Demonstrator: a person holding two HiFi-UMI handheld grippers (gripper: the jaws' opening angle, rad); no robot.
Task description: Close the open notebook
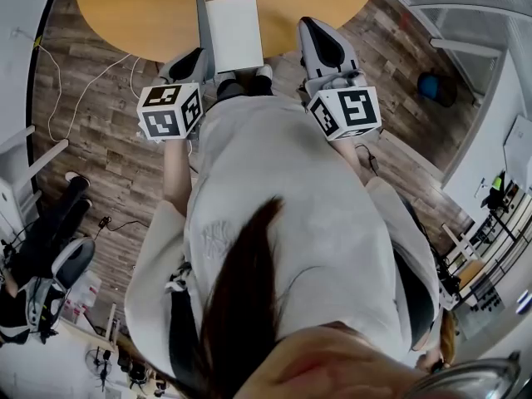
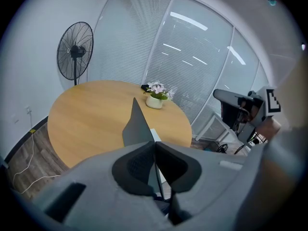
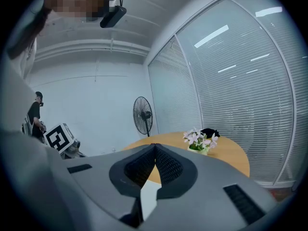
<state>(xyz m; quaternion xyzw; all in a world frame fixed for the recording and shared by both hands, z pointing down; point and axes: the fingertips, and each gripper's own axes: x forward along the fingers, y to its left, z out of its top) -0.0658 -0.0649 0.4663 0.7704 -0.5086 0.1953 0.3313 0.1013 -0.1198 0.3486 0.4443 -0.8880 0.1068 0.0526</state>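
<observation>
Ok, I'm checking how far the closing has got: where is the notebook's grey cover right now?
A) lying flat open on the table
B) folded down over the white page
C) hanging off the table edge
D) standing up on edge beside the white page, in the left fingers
D: the grey cover stands up along the left edge of the white page, and the left gripper has its fingers shut on it.

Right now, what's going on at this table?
A person stands at a round wooden table with tongs in each hand, working on an open notebook. The left tongs are shut on its grey cover, which stands roughly upright beside the white page. The right tongs are shut and empty, right of the page. The notebook is not yet closed. A flower pot sits farther back on the table.
</observation>
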